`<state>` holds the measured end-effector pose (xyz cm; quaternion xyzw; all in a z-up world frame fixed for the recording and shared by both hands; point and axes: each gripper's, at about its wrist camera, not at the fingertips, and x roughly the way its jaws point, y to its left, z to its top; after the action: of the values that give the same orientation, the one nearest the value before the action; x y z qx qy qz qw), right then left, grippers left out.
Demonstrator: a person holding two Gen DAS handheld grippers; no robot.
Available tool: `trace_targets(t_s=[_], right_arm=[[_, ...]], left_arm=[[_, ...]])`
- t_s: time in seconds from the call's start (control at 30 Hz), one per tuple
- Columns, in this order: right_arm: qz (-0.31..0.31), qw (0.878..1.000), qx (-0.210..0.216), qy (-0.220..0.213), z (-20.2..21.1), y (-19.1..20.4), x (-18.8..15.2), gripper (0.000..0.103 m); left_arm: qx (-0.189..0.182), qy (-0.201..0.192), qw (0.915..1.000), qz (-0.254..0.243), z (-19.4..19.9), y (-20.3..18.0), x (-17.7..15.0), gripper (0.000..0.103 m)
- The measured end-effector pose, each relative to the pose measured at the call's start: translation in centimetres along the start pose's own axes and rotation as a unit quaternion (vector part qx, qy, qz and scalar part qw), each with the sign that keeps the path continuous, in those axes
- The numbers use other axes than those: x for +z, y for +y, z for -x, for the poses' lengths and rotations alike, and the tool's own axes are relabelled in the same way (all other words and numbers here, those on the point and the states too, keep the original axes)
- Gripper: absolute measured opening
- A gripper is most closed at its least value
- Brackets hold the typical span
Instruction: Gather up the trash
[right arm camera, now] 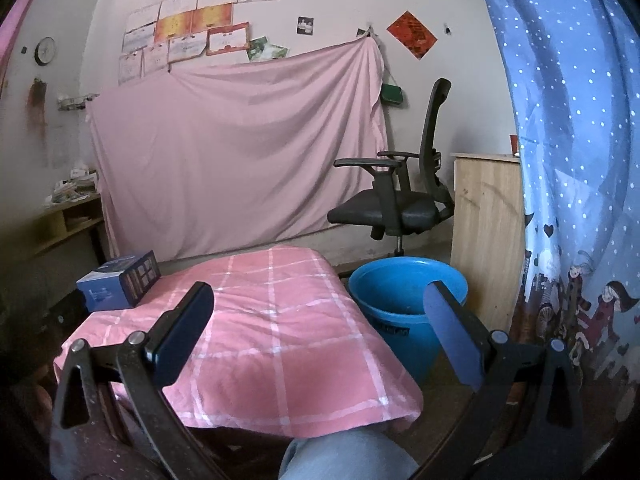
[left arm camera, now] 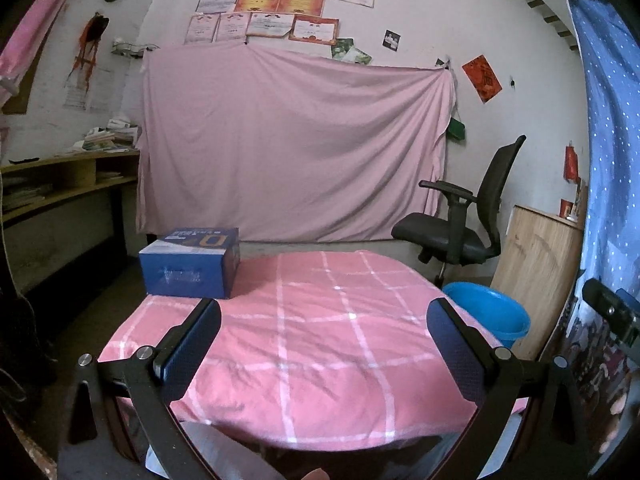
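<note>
Both the left gripper (left arm camera: 324, 344) and right gripper (right arm camera: 320, 332) hung spread and empty; the table (right arm camera: 256, 320) beside the bucket (right arm camera: 404, 312) showed no trash, so finding some probably came next.

A pink cloth (left arm camera: 320, 340) with a white check covers the bench. A dark blue box (left arm camera: 192, 264) sits far left; a bright blue bucket (right arm camera: 404, 304) stands right.

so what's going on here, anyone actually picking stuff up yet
Not yet. A person holds the left gripper and the right gripper open and empty above a table with a pink checked cloth. Only a blue box sits on it, at the far left corner. A blue bucket stands on the floor to the right.
</note>
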<state>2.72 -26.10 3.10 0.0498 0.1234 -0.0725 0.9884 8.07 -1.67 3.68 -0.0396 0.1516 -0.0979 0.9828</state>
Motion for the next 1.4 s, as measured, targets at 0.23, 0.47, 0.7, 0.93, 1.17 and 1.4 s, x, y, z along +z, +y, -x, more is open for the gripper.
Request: trace_targets(t_s=[0.23, 0.47, 0.7, 0.93, 1.17, 1.4], right_arm=[[0.007, 1.000, -0.004, 0.002, 0.8, 0.0, -1.6, 0.103], [0.021, 1.000, -0.007, 0.012, 1.0, -0.1, -3.3, 0.103], [0.022, 1.000, -0.009, 0.011, 1.5, -0.2, -4.8, 0.103], [0.009, 1.000, -0.014, -0.003, 2.1, -0.6, -5.0, 0.103], [-0.003, 1.000, -0.016, -0.002, 2.0, -1.1, -5.3, 0.103], [0.003, 1.000, -0.014, -0.004, 2.1, -0.9, -5.5, 0.103]], left_arm=[[0.003, 0.009, 1.0000, 0.001, 0.4, 0.2, -1.6, 0.101], [0.010, 0.013, 0.9999, -0.003, 0.7, 0.6, -2.9, 0.101], [0.017, 0.011, 0.9997, -0.011, 0.9, 0.5, -3.6, 0.101], [0.016, 0.010, 0.9996, -0.019, 1.1, 0.1, -4.2, 0.101], [0.015, 0.002, 0.9997, -0.019, 1.4, 0.2, -4.4, 0.101], [0.012, -0.011, 0.9996, -0.022, 2.0, -0.2, -4.6, 0.101]])
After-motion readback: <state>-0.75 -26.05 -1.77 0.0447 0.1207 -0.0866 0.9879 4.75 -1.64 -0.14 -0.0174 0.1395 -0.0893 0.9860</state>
